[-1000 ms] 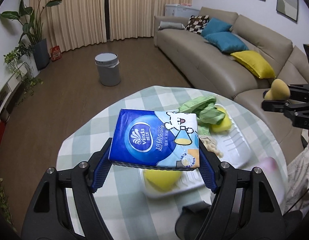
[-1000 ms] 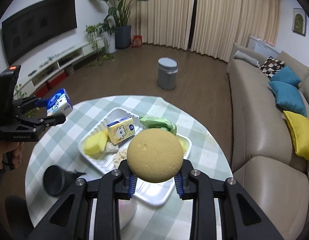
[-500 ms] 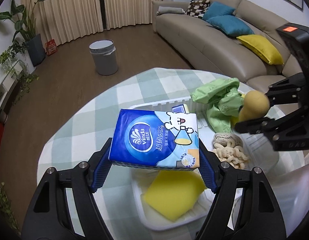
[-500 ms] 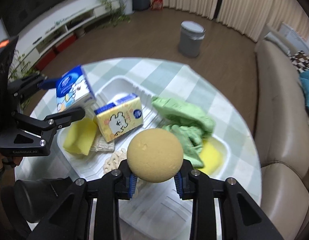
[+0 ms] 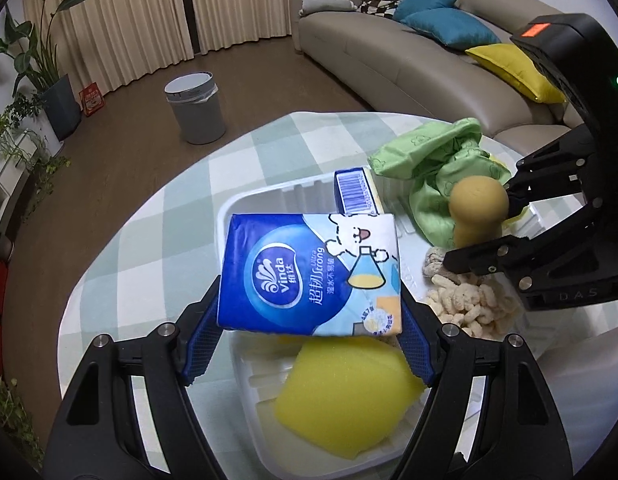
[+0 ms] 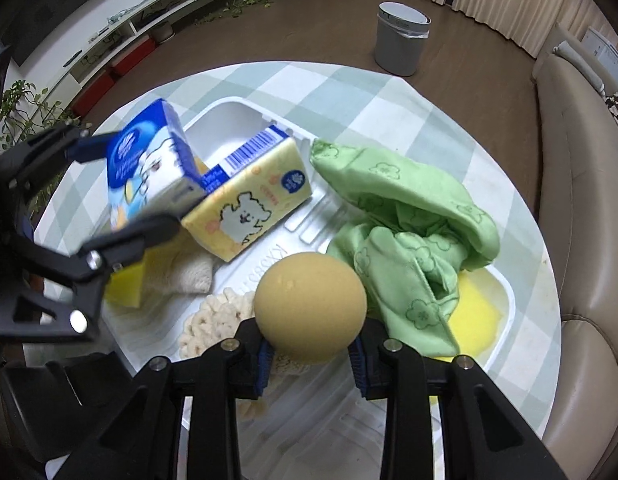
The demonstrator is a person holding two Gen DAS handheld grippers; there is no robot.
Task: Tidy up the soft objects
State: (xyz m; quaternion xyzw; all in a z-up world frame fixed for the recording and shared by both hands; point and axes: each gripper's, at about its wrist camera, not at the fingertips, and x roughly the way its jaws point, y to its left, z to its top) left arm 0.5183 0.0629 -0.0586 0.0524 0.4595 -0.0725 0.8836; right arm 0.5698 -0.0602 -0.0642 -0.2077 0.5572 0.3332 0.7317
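Blue tissue pack (image 5: 309, 276) clamped in left tongs (image 5: 305, 340), tan sponge (image 6: 310, 307) in right tongs (image 6: 311, 354)

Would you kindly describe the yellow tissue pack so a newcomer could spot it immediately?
Start at the round table with the checked cloth and find the white tray on it. The yellow tissue pack leans tilted in the tray's far part, left of the green cloth. Unlike the blue tissue pack held in the left tongs, it shows a white cartoon dog and a barcode end.

Beige sofa (image 5: 393, 52) against wall, cream curtains (image 5: 149, 12), brown wood floor (image 5: 121, 148), grey bin (image 5: 195, 108).
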